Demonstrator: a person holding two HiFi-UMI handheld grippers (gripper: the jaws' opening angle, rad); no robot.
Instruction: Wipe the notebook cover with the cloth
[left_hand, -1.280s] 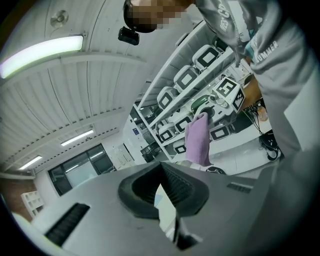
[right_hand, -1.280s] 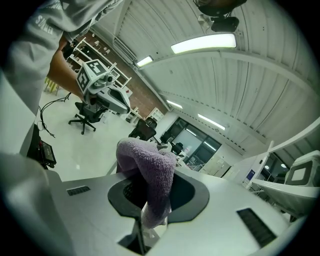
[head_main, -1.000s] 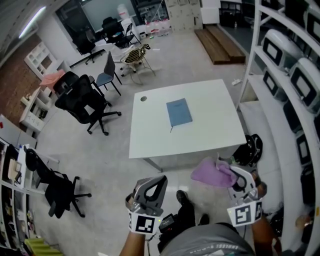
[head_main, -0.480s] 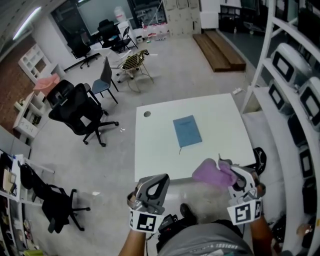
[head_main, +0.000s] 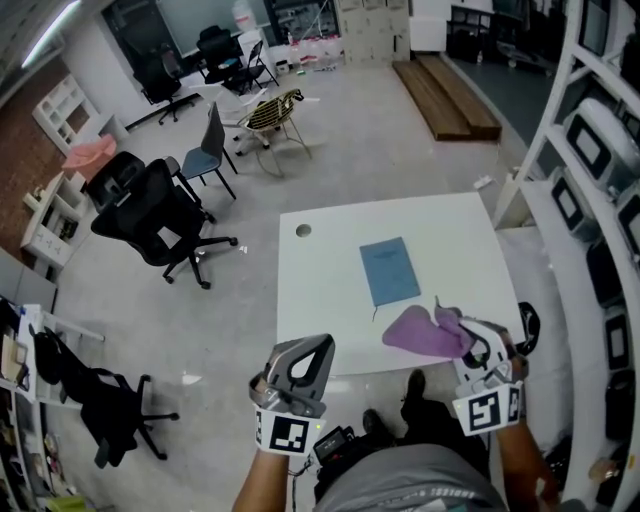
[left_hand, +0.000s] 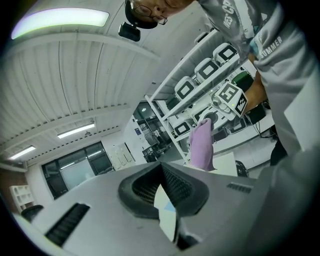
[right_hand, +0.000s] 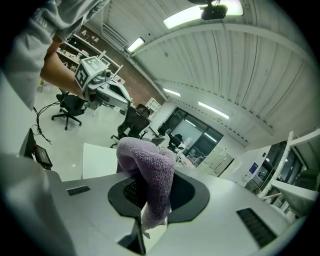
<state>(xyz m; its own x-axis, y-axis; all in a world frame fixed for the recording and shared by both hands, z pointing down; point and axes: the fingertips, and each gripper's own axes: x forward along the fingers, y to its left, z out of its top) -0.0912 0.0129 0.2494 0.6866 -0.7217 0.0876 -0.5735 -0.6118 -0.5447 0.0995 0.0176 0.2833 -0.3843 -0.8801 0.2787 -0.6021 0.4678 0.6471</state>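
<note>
Lying flat on a white table (head_main: 320, 290), a blue notebook (head_main: 390, 271) is seen right of centre in the head view, with its long side running toward the top of the frame. A purple cloth (head_main: 425, 332) is clamped in the right gripper (head_main: 468, 342) and is held out just below the notebook's lower edge in the frame, over the table's near rim. Whether it touches the notebook cannot be told. In the right gripper view the cloth is shown pinched between the two jaws, with a thick fold bulging above them and a short end hanging below. The left gripper (head_main: 318, 348) is held at lower centre of the frame, by the table's near left corner and apart from the notebook. In the left gripper view its jaws are drawn almost together, with only a thin slit between them and nothing gripped. Black office chairs (head_main: 160, 215) are seen at upper left on the grey floor (head_main: 200, 340), and white shelving (head_main: 600, 190) is ranged along the right edge.
</note>
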